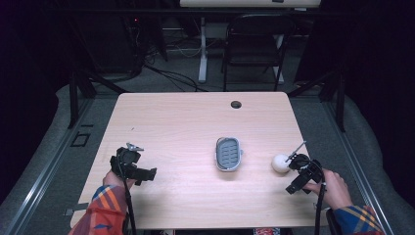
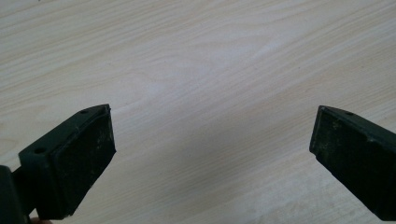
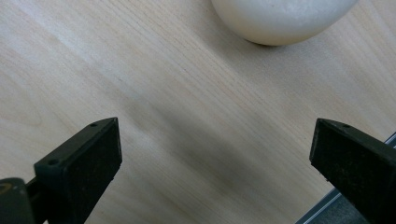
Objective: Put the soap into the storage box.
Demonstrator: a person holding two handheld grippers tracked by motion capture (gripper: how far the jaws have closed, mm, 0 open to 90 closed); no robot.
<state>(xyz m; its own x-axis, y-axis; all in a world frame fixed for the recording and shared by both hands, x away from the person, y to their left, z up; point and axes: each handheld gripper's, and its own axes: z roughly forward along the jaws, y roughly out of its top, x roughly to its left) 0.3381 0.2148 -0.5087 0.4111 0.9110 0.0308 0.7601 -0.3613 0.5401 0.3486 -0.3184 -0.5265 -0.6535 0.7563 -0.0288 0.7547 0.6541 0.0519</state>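
Item: white ball (image 1: 280,163), one piece. It was round, smooth and off-white, with a matt surface and no marking that could be made out. Being round, it had no long axis and pointed no particular way. It sat on the table (image 1: 186,122) near the right edge, to the right of the grey tray (image 1: 228,153) and apart from it.

Right gripper (image 1: 295,161): held in the person's right hand (image 1: 334,188), just beside the ball on its right; whether they touched could not be told from the high view. In the right gripper view the ball (image 3: 280,18) lay ahead of the jaws at the top of the frame, with bare wood between the jaws. Jaws spread wide, grasping nothing.

Left gripper (image 1: 147,174): near the table's left front, well apart from the ball and tray. Jaws likewise spread wide over bare wood, grasping nothing.

Grey tray: oblong with rounded corners, slotted floor, long axis running from front to back, at mid-table.
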